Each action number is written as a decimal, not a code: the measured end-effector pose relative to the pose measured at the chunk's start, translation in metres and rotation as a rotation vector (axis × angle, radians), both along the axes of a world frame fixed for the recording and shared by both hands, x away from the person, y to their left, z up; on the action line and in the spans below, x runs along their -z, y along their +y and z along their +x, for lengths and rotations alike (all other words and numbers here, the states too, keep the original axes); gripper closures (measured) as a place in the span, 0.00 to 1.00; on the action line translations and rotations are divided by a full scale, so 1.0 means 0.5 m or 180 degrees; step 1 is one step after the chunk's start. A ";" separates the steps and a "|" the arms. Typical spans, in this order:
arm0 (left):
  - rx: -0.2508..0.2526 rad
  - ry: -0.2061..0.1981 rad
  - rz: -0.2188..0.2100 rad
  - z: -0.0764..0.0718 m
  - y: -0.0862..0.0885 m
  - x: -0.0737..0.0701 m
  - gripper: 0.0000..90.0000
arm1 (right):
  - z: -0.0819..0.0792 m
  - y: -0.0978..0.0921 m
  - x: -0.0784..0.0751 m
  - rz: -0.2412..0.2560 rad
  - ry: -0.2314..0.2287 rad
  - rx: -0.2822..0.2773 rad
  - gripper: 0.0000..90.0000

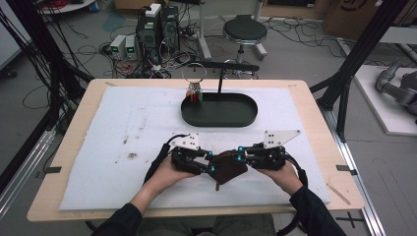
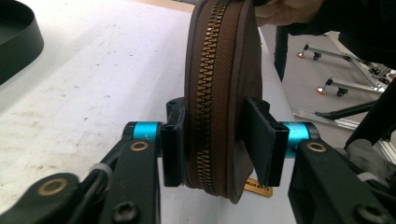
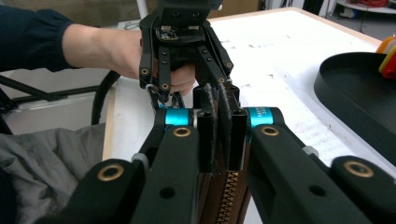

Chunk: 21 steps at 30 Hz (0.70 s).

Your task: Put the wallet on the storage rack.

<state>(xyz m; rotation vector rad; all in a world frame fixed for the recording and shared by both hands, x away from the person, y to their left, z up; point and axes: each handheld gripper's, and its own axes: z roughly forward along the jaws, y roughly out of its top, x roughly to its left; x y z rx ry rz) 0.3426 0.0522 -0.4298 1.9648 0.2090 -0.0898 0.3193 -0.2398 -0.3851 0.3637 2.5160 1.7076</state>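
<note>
A brown zippered pouch [image 1: 230, 167] is held just above the near middle of the tabletop [image 1: 74, 142], between the two grippers and over the white mat [image 1: 123, 128] that covers most of the wood. The left gripper [image 1: 209, 162] has its jaws closed on the pouch: in the left gripper view the pads press both flat sides of the pouch [image 2: 219, 93], which stands on edge with its brass zipper [image 2: 208, 84] running up the middle, facing the camera. The right gripper [image 1: 239, 155] meets it from the other side. In the right gripper view its jaws are drawn narrow on the upper edge of the pouch [image 3: 229, 196], with a strip of dark material pinched between the pads (the zipper teeth show just below them), and the left gripper [image 3: 217, 91] faces it head-on, held by the person's hand [image 3: 126, 49].

Beyond the grippers, well apart from them, a black oval tray [image 1: 219, 110] lies on the mat with a thin post rising from its far side to a black crossbar. At the tray's left end stands a wire ring [image 1: 193, 73] with small red and green pieces [image 1: 194, 94] under it. Past the tabletop's far edge are a round black stool [image 1: 244, 30], computer towers [image 1: 160, 27] and loose cables on the floor. A small yellow label [image 2: 257, 185] lies on the mat beneath the pouch.
</note>
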 end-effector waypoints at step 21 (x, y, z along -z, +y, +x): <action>-0.0111 -0.0395 0.0092 -0.020 0.025 -0.035 0.75 | 0.029 -0.060 0.007 0.0261 0.0325 0.0239 0.33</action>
